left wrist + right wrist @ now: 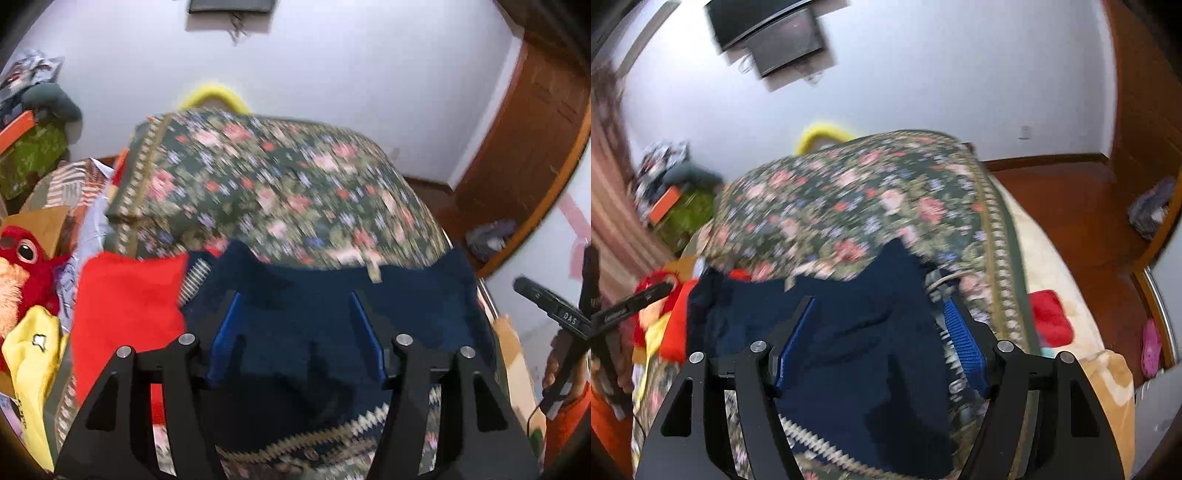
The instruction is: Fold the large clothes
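Observation:
A dark navy garment [314, 317] [849, 350] lies spread on the near end of a bed covered by a floral bedspread [277, 184] [849, 206]. My left gripper [297, 325] hovers over the navy cloth, open, with its blue pads [225, 332] wide apart and nothing pressed between them. My right gripper [882, 328] is also open over the same garment, near its right edge, with one blue pad [964, 347] over the bedspread's border. Each view is motion-blurred. Part of the other gripper, held by a hand, shows at the edge of each view [554, 314] [624, 310].
A red cloth [125, 302], a yellow garment [33, 350] and a red plush toy [22, 258] crowd the bed's left side. A red item [1051, 317] lies on a cream blanket [1052, 258] to the right. Wooden floor [1071, 206] and a pink slipper [1150, 347] lie beyond.

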A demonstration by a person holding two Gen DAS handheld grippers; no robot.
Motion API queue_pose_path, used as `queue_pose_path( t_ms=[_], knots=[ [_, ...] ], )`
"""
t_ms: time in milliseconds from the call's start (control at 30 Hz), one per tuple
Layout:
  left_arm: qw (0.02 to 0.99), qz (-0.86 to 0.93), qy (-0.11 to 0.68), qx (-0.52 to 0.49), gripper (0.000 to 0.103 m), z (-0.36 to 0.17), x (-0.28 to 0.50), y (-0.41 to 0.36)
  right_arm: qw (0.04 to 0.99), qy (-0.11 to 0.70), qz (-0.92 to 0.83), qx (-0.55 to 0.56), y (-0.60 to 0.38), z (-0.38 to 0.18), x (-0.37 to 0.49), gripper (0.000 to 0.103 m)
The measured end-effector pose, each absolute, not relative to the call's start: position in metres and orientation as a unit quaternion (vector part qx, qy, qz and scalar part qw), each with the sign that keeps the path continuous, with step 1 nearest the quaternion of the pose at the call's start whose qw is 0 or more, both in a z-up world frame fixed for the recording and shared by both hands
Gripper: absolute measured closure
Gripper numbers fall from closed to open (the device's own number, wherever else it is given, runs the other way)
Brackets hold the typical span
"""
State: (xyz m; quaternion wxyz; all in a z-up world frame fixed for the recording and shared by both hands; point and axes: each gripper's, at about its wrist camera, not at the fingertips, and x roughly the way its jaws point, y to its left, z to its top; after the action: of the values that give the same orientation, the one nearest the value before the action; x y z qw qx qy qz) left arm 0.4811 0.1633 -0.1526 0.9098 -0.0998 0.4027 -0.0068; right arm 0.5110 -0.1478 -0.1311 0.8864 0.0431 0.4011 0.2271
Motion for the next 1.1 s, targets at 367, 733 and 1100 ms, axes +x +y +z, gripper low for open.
queue_pose_path(
  t_ms=[367, 733, 1100],
  knots=[
    [0.870, -0.054, 0.488, -0.039, 0.044, -0.243, 0.476, 0.100, 0.832, 0.453, 0.318, -0.039, -0.060, -0.192, 0.485, 0.030],
    [0.897, 0.005, 0.441, -0.034, 0.025, -0.260, 0.437, 0.139, 0.846, 0.477, 0.234, -0.053, -0.117, -0.222, 0.496, 0.023],
    [0.870, 0.166, 0.458, -0.074, 0.025, -0.271, 0.384, 0.217, 0.830, 0.539, 0.143, 0.031, -0.201, -0.225, 0.478, 0.023]
  ],
)
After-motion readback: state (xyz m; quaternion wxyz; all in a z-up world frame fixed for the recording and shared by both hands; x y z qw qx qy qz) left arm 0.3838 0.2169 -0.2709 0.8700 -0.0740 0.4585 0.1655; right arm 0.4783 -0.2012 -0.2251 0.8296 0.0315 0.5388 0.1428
